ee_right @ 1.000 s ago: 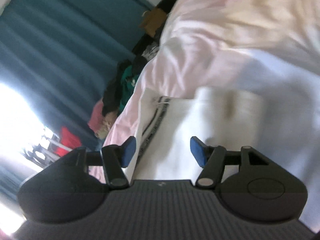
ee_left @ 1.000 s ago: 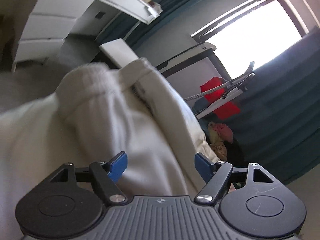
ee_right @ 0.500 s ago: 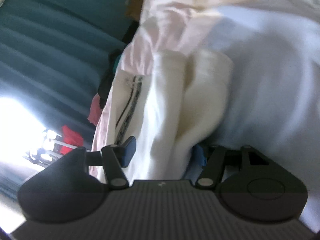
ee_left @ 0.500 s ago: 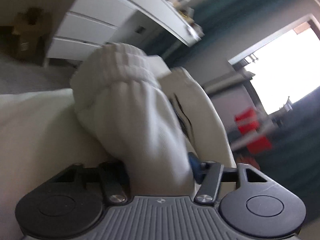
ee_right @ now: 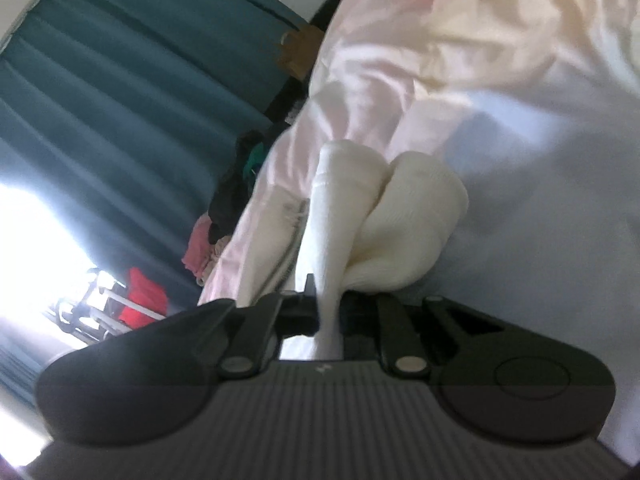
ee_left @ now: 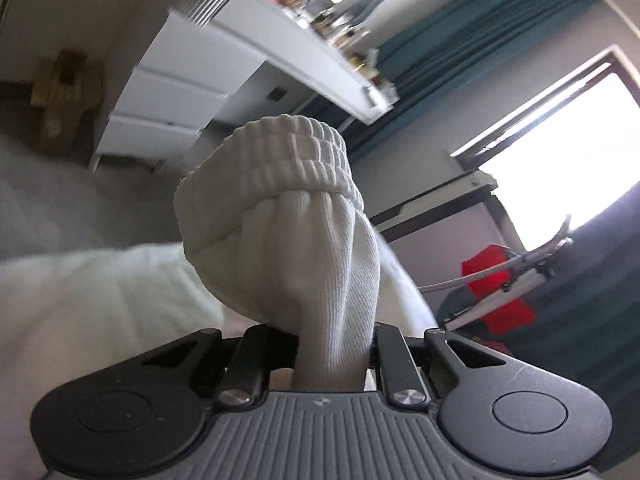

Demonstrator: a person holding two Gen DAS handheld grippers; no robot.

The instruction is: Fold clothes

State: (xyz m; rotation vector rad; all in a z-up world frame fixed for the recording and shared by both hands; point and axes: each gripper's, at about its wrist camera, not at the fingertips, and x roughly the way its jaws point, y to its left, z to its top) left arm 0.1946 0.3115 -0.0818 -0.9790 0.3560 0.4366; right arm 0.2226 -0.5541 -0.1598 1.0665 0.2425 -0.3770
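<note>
Both grippers clamped on the white ribbed garment, bunched up over the bed

The white garment [ee_left: 304,248] has its ribbed elastic band sticking up in a wad right in front of the left gripper [ee_left: 334,354], jaws pinched tight on the fabric – the same cloth [ee_right: 360,220] is squeezed between the right gripper [ee_right: 326,312] jaws too, with two rounded folds bulging just past them. The rest of it trails down onto the bed [ee_right: 540,160], on pale pinkish-white sheets. That wad blocks most of the middle of the left view. Around it: a white dresser [ee_left: 168,96] under a cluttered white shelf [ee_left: 320,52], teal curtains [ee_right: 120,100], a bright window [ee_left: 568,140], something red [ee_left: 496,284] on a rack, and a dark pile of clothes [ee_right: 236,184] by the bed edge – a bit blurry.
</note>
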